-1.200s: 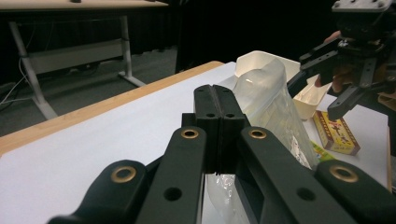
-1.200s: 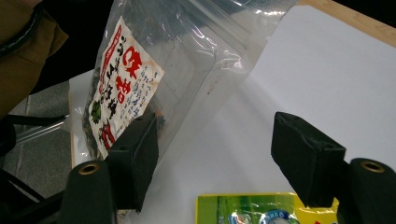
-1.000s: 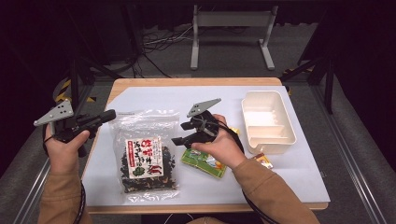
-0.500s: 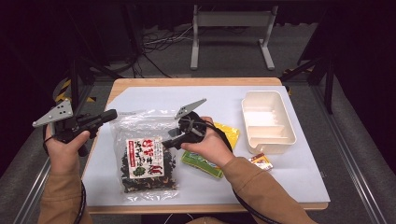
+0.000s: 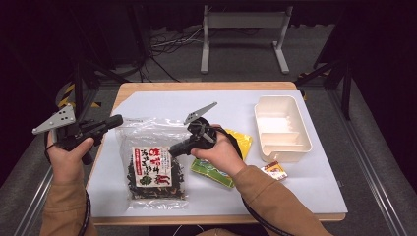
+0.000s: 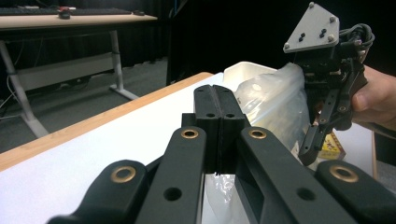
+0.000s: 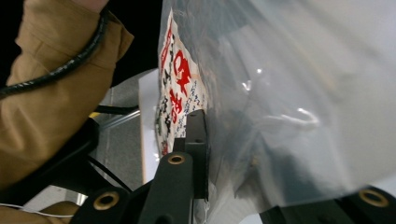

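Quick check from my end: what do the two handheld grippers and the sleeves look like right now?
Both the left gripper and the right gripper are black with pistol-style handles, each topped by a grey three-cornered plate with dark dots. Black cables trail from both. The sleeves are tan-brown.

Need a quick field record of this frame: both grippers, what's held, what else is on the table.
left gripper: shut, nothing between the jaws, held off the table's left edge
right gripper: jaws have just been closing, now shut on the seaweed bag's clear plastic
seaweed bag: clear bag, dark contents, red-lettered label, table left of centre, right edge gripped
white tray: empty, divided, far right
yellow-green packet: flat, partly under the right hand
small packet: near the tray's front edge
table: white sheet on wood
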Demonstrator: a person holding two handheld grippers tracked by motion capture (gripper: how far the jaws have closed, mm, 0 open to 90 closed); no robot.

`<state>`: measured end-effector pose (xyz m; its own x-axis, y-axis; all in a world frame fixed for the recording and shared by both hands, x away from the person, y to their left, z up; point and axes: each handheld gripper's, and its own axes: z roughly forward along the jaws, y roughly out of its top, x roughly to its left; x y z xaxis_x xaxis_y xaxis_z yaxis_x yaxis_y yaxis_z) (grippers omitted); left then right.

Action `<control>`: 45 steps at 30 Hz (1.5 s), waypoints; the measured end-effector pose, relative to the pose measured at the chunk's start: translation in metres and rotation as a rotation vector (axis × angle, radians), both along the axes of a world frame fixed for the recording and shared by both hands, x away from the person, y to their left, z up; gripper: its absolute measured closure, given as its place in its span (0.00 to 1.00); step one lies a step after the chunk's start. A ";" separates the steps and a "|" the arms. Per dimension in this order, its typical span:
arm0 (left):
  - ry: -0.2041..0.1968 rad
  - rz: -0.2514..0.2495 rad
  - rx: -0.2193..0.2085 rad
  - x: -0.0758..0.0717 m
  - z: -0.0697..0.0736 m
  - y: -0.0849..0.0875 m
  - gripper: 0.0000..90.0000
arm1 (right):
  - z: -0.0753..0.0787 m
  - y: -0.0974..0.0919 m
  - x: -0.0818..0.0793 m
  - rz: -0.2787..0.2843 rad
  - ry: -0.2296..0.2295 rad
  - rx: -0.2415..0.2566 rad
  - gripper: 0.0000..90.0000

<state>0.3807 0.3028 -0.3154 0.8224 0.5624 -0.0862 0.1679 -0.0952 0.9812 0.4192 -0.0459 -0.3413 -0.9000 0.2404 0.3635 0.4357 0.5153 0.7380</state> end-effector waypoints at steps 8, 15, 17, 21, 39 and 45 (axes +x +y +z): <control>0.015 -0.004 -0.050 -0.001 0.000 0.002 0.99 | 0.003 -0.003 0.000 -0.015 0.040 0.030 0.91; 0.038 0.024 -0.074 -0.004 0.005 0.003 0.58 | 0.016 -0.013 0.002 -0.057 0.047 0.050 0.91; 0.038 0.027 -0.073 -0.004 0.005 0.003 0.55 | 0.019 -0.016 0.002 -0.064 0.035 0.053 0.91; 0.037 0.044 -0.070 -0.003 0.005 0.003 0.42 | 0.037 -0.029 0.001 -0.091 -0.013 0.055 0.92; 0.055 0.049 -0.033 0.004 -0.003 -0.001 0.34 | 0.093 -0.085 -0.001 -0.209 -0.221 0.079 0.92; 0.073 0.036 -0.009 0.007 -0.006 -0.007 0.31 | 0.106 -0.108 0.001 -0.261 -0.276 0.075 0.92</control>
